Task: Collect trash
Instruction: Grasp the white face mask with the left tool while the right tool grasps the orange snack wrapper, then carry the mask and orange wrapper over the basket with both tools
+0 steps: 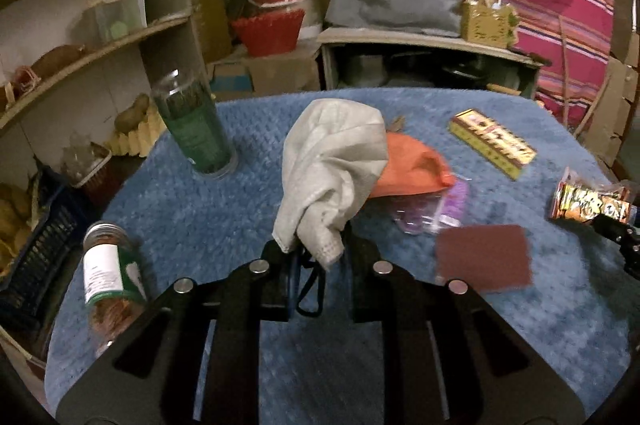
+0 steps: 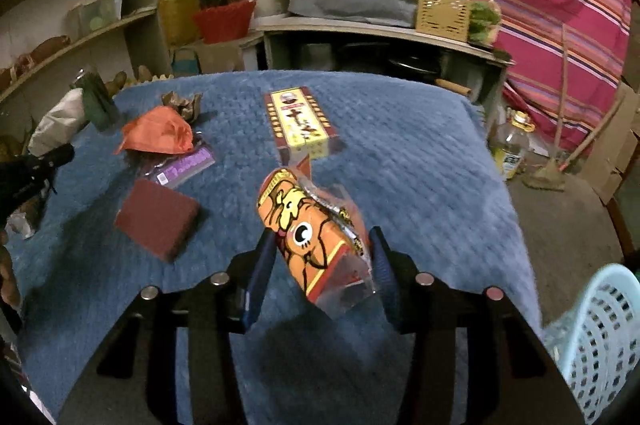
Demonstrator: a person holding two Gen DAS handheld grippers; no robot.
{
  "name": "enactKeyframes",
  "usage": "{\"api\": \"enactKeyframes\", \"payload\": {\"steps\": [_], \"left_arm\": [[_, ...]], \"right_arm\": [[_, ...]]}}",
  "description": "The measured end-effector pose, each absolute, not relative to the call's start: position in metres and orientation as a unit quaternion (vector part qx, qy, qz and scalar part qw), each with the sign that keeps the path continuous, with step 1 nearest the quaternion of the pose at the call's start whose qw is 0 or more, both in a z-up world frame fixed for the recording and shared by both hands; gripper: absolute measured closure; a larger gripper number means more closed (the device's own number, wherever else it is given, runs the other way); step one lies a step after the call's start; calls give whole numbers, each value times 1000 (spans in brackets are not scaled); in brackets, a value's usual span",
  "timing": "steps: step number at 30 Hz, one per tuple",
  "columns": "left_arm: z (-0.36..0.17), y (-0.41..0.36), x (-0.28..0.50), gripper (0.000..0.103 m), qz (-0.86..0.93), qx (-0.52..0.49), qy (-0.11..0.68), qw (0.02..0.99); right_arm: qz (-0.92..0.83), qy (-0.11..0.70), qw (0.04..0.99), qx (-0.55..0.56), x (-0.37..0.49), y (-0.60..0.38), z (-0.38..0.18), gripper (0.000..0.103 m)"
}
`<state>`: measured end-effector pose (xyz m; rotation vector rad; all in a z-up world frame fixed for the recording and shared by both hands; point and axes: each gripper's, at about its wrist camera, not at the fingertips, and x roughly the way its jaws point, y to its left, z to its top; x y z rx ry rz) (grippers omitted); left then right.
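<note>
**A:** so where's the trash at right now?

**B:** two bits are already picked up. The left claw (image 1: 318,257) is pinching a crumpled white face mask (image 1: 332,177); it's bunched up above the fingers with its dark ear loops dangling down between them. The right claw (image 2: 322,265) is clamped on an orange snack wrapper (image 2: 308,233) with a cartoon face, tilted, top end leaning up and left, both pads touching its sides.

**A:** and the rest of it?

**B:** lying on the counter (image 2: 420,165), which has a blue quilted cover. Orange cloth bag (image 2: 158,133) far left, a clear packet with a purple label (image 2: 184,161) just in front of it and touching it, and a dark red pad (image 2: 158,215) nearer the camera. A long yellow-and-red box (image 2: 300,123) lies flat just beyond the wrapper. There's something brown and crumpled (image 2: 182,105) behind the orange bag, maybe dry leaves; it's too blurry to call.

**A:** any bin?

**B:** a light blue perforated basket (image 2: 600,337) off the counter's right edge, low in the right view. In the left view a tall green jar (image 1: 196,129) stands upright on the left side, and a smaller jar (image 1: 110,273) with a white label sits at the near left edge.
</note>
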<state>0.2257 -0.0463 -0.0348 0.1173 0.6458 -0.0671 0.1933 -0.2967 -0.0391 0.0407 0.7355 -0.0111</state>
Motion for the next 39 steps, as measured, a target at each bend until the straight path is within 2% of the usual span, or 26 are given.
{"api": "enactKeyframes", "payload": {"steps": [15, 27, 39], "left_arm": [[1, -112, 163, 87, -103, 40, 297, 949], [7, -261, 118, 87, -231, 60, 290, 927], [-13, -410, 65, 87, -344, 115, 288, 886]], "right_arm": [[-58, 313, 947, 50, 96, -375, 2, 58], [-149, 292, 942, 66, 13, -475, 20, 59], [-222, 293, 925, 94, -46, -556, 16, 60]]}}
